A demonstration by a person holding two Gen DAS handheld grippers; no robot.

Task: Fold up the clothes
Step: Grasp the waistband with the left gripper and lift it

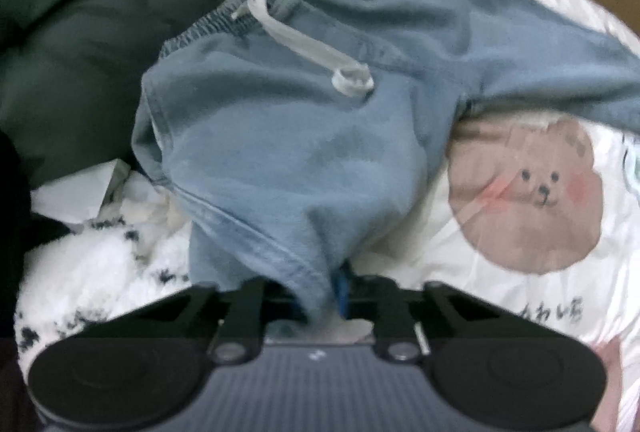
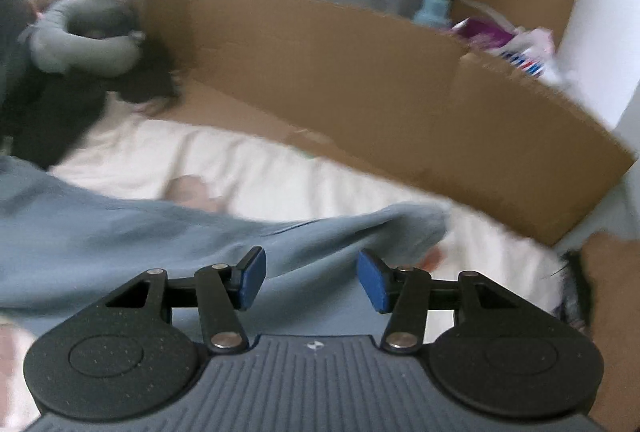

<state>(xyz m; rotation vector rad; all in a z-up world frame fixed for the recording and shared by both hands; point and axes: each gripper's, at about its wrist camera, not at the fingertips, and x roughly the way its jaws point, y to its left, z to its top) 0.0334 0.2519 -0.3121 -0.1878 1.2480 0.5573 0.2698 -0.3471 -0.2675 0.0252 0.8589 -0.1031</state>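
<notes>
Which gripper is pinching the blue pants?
The left gripper, shut on the light blue drawstring pants. The right gripper is open, empty.

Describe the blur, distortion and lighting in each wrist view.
Left wrist view: soft throughout, the blue trousers and bear print fuzzy; dim corners, fisheye bending at the edges. Right wrist view: motion smear across the cardboard and bedding, while the right tool stays sharp; a blown-out bright patch upper left.
</notes>
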